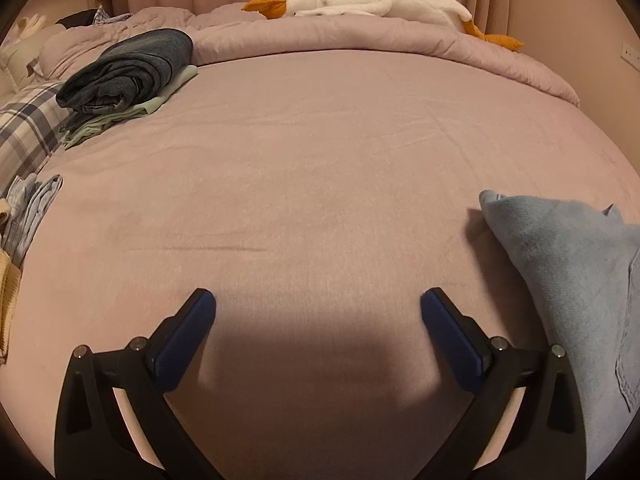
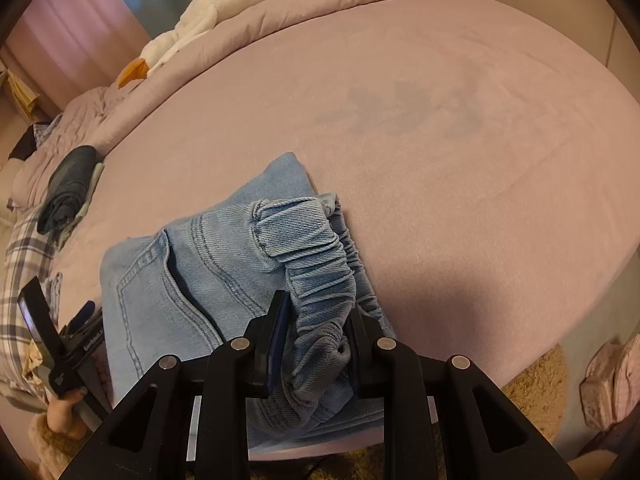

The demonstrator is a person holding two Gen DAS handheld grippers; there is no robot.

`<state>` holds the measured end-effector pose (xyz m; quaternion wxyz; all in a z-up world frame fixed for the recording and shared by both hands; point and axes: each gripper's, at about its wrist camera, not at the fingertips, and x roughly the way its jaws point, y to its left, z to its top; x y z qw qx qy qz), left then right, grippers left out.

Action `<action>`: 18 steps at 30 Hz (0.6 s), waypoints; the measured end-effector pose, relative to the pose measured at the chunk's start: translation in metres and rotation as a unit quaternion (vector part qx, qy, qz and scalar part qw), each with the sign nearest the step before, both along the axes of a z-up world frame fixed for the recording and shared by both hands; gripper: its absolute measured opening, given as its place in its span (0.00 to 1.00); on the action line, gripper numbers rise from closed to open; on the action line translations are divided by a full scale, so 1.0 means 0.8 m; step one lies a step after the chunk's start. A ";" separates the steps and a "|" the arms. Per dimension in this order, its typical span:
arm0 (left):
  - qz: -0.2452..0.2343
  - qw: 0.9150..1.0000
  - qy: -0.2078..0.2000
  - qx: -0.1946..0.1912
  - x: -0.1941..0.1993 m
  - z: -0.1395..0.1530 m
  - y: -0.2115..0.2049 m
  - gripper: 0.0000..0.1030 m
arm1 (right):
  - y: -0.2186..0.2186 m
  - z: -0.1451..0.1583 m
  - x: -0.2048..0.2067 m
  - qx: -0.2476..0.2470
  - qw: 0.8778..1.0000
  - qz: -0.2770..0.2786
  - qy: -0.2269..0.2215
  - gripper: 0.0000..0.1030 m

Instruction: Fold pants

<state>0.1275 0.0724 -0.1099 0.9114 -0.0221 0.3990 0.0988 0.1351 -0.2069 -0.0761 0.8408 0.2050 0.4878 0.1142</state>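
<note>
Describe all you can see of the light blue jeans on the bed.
The light blue jeans are washed denim, folded into a thick bundle on the pink bed sheet. A stitched pocket and double seams face up. The gathered elastic waistband is lifted, pinched in the right gripper. The left gripper is open beside them, not touching.

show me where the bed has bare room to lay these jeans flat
The widest bare stretch of pink sheet runs from the folded dark pants across to the rolled comforter. It is crowded along the left edge: that stack, the plaid pillow and crumpled clothes. The light blue jeans fill the near corner.
</note>
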 end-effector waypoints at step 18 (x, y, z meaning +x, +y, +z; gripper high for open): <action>-0.002 1.000 0.001 -0.003 0.000 0.001 -0.003 1.00 | 0.004 0.002 -0.002 -0.021 1.000 0.003 -0.005 0.22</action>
